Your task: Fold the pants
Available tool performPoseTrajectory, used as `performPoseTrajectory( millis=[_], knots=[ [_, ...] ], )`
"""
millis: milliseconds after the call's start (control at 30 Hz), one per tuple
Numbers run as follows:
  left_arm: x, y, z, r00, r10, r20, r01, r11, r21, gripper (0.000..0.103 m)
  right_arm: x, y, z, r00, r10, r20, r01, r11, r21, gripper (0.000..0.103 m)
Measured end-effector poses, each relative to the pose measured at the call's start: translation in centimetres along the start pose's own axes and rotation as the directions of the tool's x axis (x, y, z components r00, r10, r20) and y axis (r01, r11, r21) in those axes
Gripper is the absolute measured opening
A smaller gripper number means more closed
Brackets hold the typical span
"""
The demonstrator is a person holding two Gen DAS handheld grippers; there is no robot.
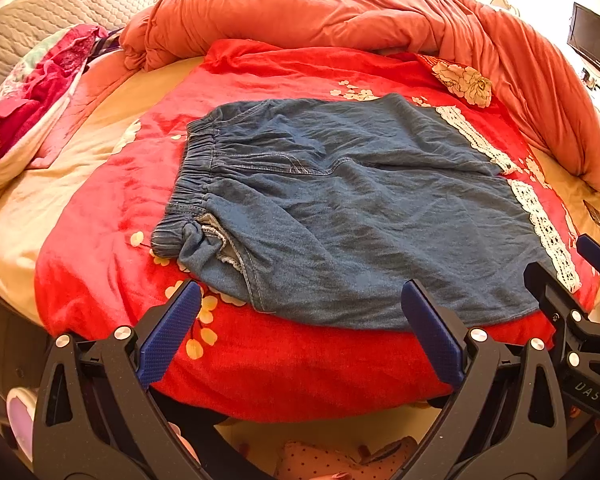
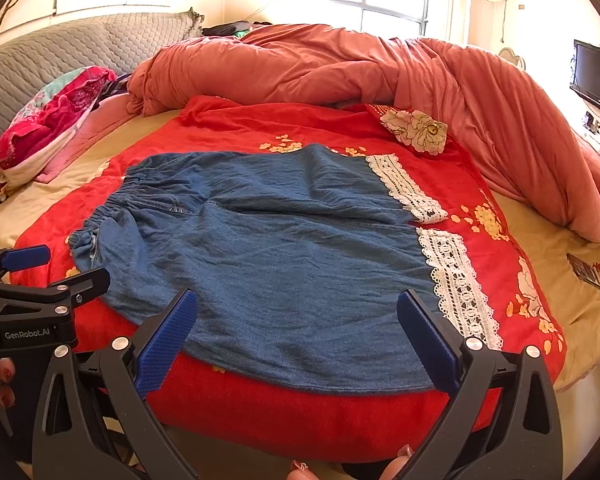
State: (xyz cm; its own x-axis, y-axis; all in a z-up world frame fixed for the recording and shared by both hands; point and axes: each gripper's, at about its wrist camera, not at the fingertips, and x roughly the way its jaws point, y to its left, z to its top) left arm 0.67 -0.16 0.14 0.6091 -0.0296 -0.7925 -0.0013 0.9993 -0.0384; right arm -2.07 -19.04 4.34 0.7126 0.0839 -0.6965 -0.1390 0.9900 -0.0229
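A: Denim pants lie flat on the red blanket atop the bed, elastic waistband to the left, white lace hems to the right.

B: And the left gripper?

A: Fingers spread wide, hovering at the near edge, holding nothing.

B: Right gripper?

A: Same, fingers apart, over the near leg. A salmon quilt is bunched behind the pants.

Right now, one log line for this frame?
step: pre-fold | pants: flat on red blanket | left claw: open, empty | right claw: open, empty
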Motion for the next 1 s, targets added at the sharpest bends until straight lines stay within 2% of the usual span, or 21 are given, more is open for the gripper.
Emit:
performPoseTrajectory(
  millis=[300, 567, 700, 833, 967, 1000],
  knots=[
    [1.7, 0.6, 1.2, 1.000, -0.016, -0.010, 0.016, 1.000, -0.009, 0.094, 1.8, -0.2, 0.9, 0.999, 0.041, -0.015, -0.041, 0.999, 0.007, 0.099],
    [4.2, 4.5, 4.4, 1.000, 0.007, -0.026, -0.008, 0.998, -0.058, 0.094, 5.9, -0.4, 5.2, 0.981, 0.186, -0.061, -0.185, 0.983, 0.016, 0.099],
    [5.7, 7.7, 7.7, 0.999, 0.041, -0.020, -0.042, 0.996, -0.081, 0.094, 8.6, 1.0, 8.7, 0.977, 0.202, -0.065, -0.207, 0.975, -0.083, 0.099],
    [7.9, 10.2, 11.1, 0.998, 0.064, -0.018, -0.065, 0.996, -0.067, 0.094, 12.4, 2.6, 11.9, 0.963, 0.250, -0.099, -0.265, 0.947, -0.183, 0.099],
    [10.7, 11.8, 14.0, 0.997, 0.072, -0.037, -0.073, 0.997, -0.038, 0.094, 16.3, 3.9, 13.9, 0.960, 0.246, -0.131, -0.273, 0.925, -0.264, 0.099],
    [11.7, 12.3, 14.8, 0.997, 0.055, -0.045, -0.057, 0.998, -0.040, 0.094, 17.1, 4.1, 14.3, 0.959, 0.247, -0.141, -0.277, 0.921, -0.274, 0.099]
  ],
)
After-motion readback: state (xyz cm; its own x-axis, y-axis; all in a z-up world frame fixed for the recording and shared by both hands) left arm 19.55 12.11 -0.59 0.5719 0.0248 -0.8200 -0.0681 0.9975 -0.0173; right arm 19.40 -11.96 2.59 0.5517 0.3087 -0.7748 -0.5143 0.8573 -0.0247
